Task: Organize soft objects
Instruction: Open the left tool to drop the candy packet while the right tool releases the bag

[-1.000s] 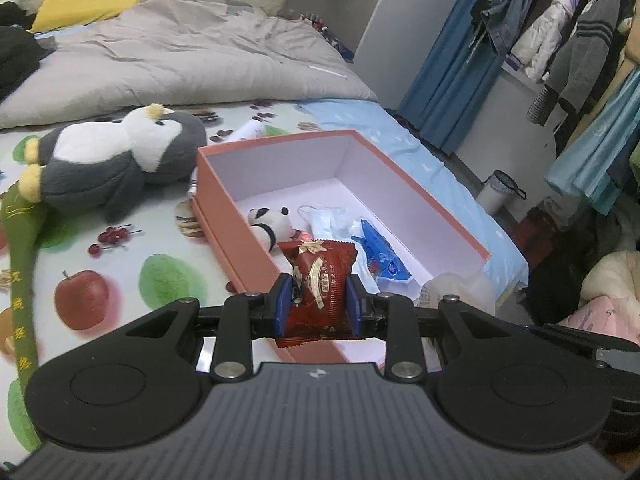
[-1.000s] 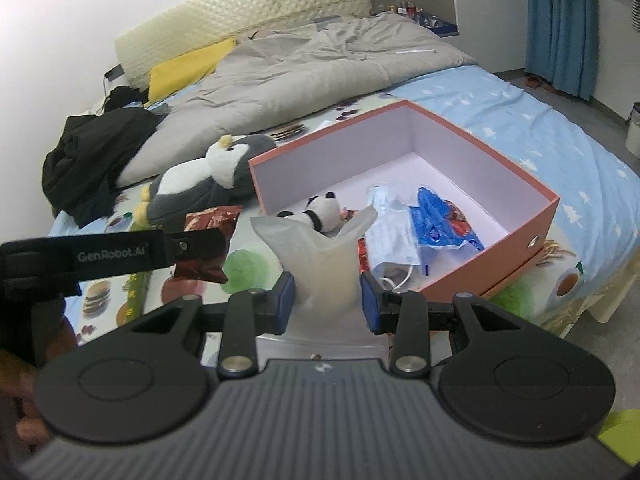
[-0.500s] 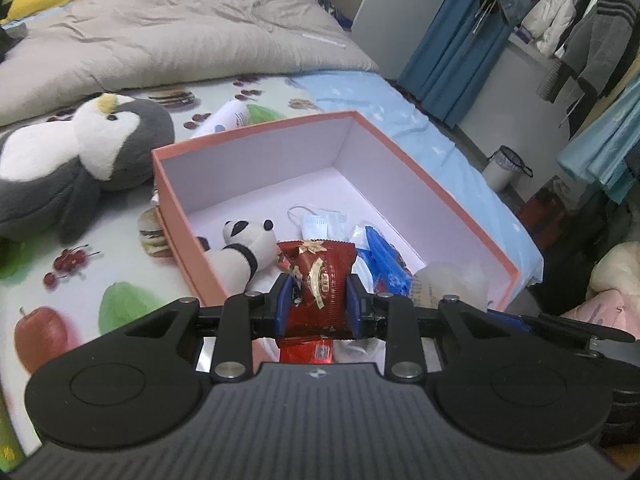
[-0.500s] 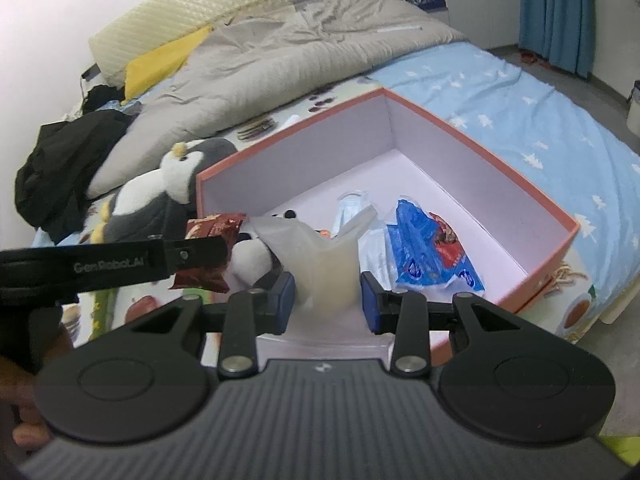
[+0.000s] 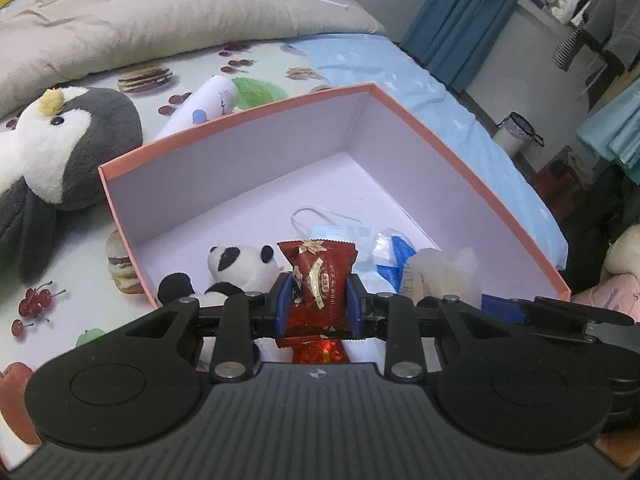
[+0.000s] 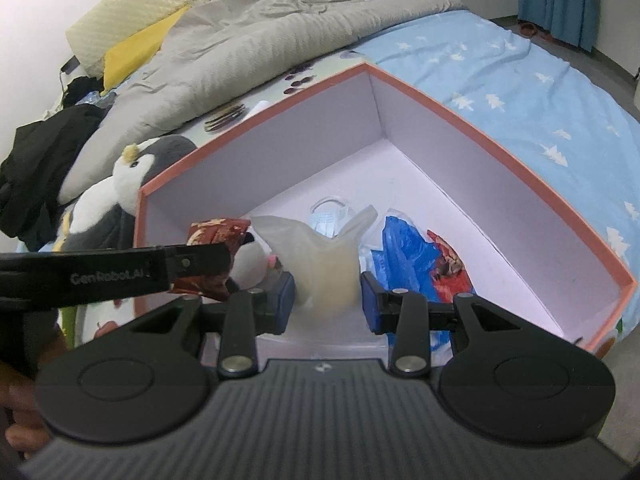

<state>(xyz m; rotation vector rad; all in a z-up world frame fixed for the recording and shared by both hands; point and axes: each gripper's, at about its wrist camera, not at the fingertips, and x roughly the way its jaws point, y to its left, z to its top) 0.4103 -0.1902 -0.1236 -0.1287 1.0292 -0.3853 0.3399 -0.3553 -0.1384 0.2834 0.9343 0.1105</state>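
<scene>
My left gripper [image 5: 318,300] is shut on a red snack packet [image 5: 320,276], held upright above the near end of the open salmon box [image 5: 460,152]. Just right of it, my right gripper [image 6: 326,300] is shut on a crumpled translucent white plastic bag [image 6: 324,256]. The right wrist view shows the left gripper [image 6: 224,256] from the side with the packet [image 6: 212,236]. Inside the box [image 6: 500,140] lie a small panda plush [image 5: 236,268], a face mask [image 5: 336,232] and a blue plastic bag [image 6: 404,256].
A grey-and-white penguin plush [image 5: 48,148] lies on the fruit-print sheet left of the box, with a white tube [image 5: 204,108] behind the box's far wall. A grey duvet [image 6: 260,40] covers the head of the bed. Black clothing [image 6: 36,168] lies at the far left.
Both grippers have moved forward and down with their loads, from in front of the box to over its near end. Both grips look unchanged.
</scene>
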